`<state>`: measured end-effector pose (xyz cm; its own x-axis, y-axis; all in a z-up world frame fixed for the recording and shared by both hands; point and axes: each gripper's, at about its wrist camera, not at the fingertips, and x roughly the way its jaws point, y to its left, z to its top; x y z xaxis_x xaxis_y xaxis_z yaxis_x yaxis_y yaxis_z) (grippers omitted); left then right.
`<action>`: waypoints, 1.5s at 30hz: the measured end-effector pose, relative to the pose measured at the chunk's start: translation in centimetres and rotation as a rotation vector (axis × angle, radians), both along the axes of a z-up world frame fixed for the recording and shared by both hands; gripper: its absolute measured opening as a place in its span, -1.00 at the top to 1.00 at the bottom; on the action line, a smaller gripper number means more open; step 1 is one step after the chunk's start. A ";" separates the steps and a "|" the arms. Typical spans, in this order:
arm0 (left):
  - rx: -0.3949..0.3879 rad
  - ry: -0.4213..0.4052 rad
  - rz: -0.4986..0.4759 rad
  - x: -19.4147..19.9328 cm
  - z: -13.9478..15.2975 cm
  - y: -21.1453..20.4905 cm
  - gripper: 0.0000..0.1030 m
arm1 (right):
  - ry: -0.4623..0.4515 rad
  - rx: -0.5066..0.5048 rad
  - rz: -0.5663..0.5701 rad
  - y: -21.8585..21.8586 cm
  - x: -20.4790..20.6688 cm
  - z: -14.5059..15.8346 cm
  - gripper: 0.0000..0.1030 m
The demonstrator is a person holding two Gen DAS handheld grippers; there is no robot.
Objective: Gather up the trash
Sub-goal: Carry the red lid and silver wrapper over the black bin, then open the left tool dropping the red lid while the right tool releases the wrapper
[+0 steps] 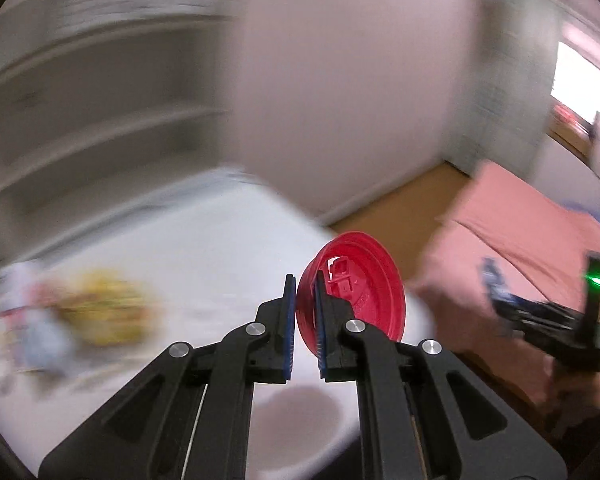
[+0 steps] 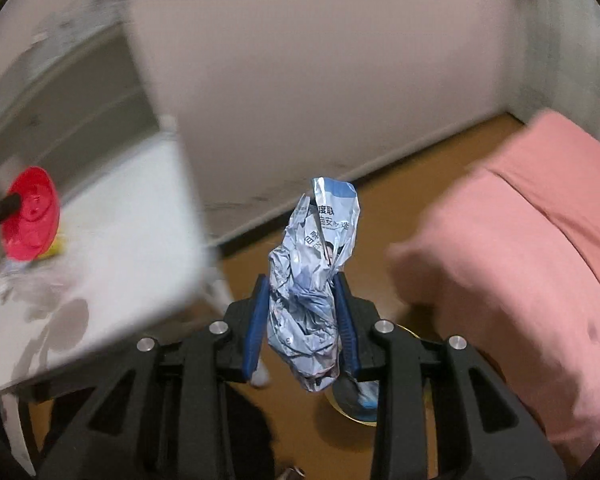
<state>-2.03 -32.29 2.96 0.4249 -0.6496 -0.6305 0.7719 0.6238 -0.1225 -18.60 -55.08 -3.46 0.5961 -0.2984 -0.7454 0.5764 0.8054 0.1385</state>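
Black linkage arms fill the bottom of both wrist views, and each gripper already has something. Left gripper (image 1: 303,312) is pinched nearly shut on the thin rim of a red plastic lid (image 1: 350,286), which sticks out edge-on past the fingertips, probably because the rim is the only part narrow enough to pinch. Right gripper (image 2: 302,312) is partly closed on a crumpled silver-blue wrapper (image 2: 314,280), squeezed around the middle so the loose end stands up ahead of the pads. Both sit out past the corner of the white desk (image 1: 204,240), with the pink bed (image 2: 540,240) off to the right. More trash, a yellowish wrapper pile (image 1: 104,312) (too blurry to identify), lies on the desk left of the left gripper. My guess is both loads are headed for the round container on the floor (image 2: 354,408), just below the right gripper.
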 end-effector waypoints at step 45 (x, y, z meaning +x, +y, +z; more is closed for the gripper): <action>0.439 0.304 -0.378 -9.8 -31.5 -26.9 0.85 | 0.205 0.402 -0.318 -12.0 -9.0 -25.5 -0.09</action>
<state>-11.80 -59.21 -28.55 -0.0215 -0.3743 -0.9271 0.9190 0.3578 -0.1657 -27.60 -67.10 -28.97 0.3533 -0.1082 -0.9292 0.8303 0.4940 0.2582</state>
